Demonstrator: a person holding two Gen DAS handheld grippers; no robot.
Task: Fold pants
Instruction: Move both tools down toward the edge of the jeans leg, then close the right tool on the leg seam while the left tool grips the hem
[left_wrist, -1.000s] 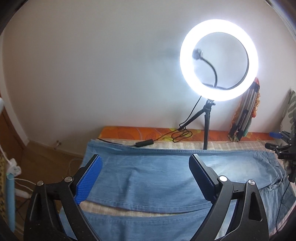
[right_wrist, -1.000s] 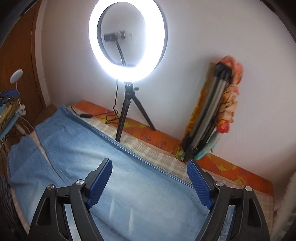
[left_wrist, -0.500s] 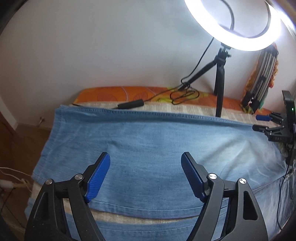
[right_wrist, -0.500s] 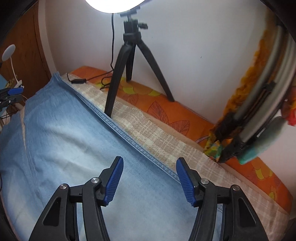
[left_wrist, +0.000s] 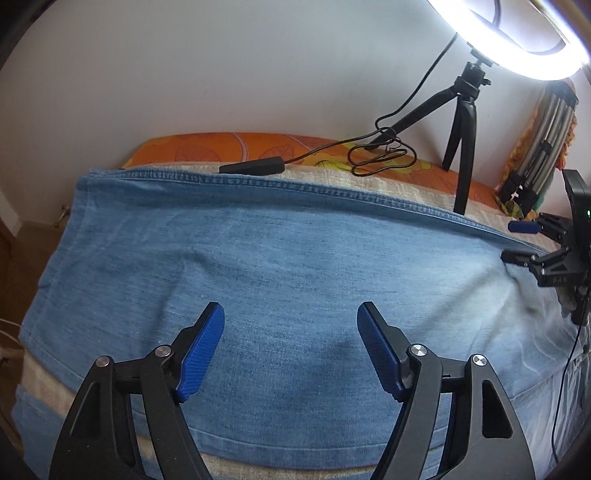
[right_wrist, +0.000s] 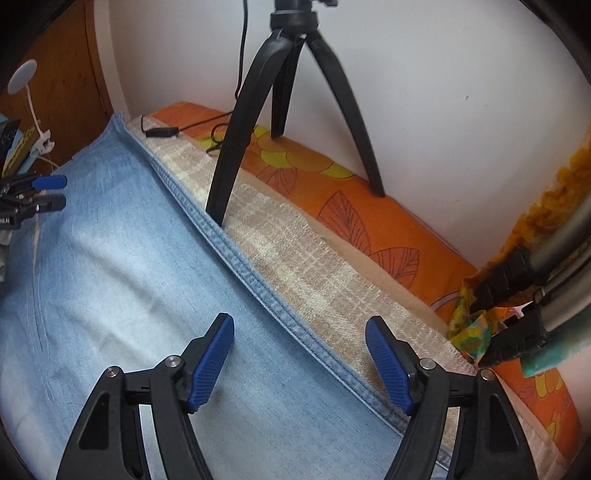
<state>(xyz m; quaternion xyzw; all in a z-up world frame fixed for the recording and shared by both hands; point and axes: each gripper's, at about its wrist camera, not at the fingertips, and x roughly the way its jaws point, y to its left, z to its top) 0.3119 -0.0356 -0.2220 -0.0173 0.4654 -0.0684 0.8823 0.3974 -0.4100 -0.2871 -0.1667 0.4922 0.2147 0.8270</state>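
The pants (left_wrist: 280, 266) lie flat along the bed (right_wrist: 314, 266), near its far edge; left claw (left_wrist: 290, 347) and right claw (right_wrist: 299, 360) hover wide, empty; approach step; next, pinch the far seam.

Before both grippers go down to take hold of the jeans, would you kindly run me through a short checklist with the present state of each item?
1. Left gripper open, nothing between its fingers: ok; it has just been closing slightly.
2. Right gripper open, empty: ok; it has just been opening.
3. Jeans lying flat: ok.
4. Right gripper straddling the stitched side seam: ok.
5. Tripod leg close to that seam: not ok, snag risk.
6. Fingers touching the denim: cannot tell.
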